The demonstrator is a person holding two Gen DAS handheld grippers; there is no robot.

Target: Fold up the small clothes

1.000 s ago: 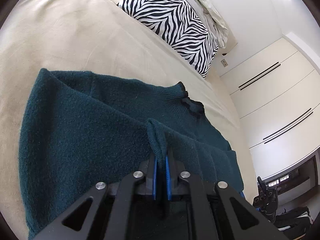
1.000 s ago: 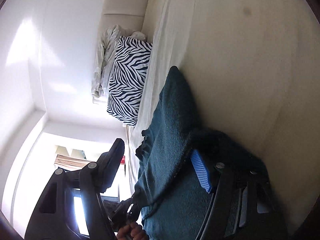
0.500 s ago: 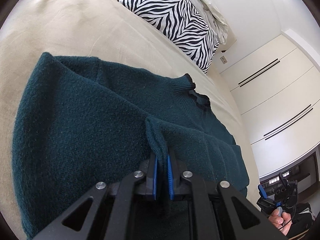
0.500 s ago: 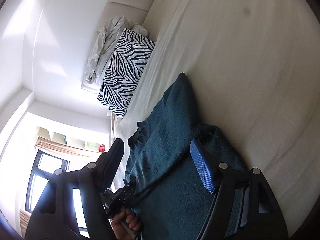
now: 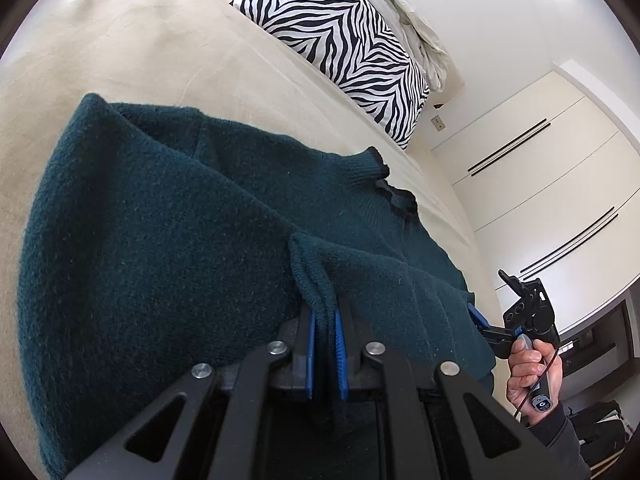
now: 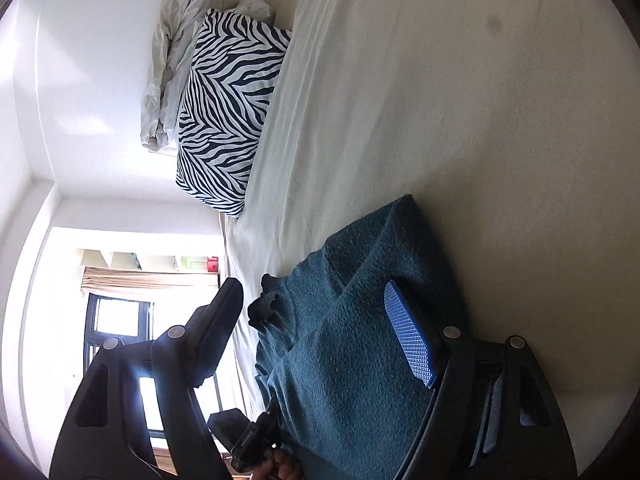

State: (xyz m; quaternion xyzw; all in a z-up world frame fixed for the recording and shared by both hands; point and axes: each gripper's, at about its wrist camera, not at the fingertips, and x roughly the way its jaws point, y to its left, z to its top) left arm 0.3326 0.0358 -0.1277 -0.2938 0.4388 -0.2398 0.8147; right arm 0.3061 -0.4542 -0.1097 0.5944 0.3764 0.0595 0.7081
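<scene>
A dark teal knitted sweater (image 5: 168,240) lies partly folded on the cream bed sheet (image 5: 140,48); its collar (image 5: 384,176) points toward the far side. My left gripper (image 5: 325,322) is shut on a ribbed edge of the sweater and holds that fold over the body. My right gripper (image 6: 316,312) is open and empty, its jaws wide apart over the sweater (image 6: 352,344); it also shows in the left wrist view (image 5: 480,320) at the sweater's right edge, held by a hand.
A zebra-print pillow (image 5: 344,36) and crumpled pale bedding (image 5: 412,12) lie at the head of the bed. White wardrobe doors (image 5: 560,184) stand beyond the bed. A window (image 6: 116,324) shows in the right wrist view.
My left gripper has carried the held edge a little further over the sweater. My right gripper has stayed open and pulled back, and its camera view has turned.
</scene>
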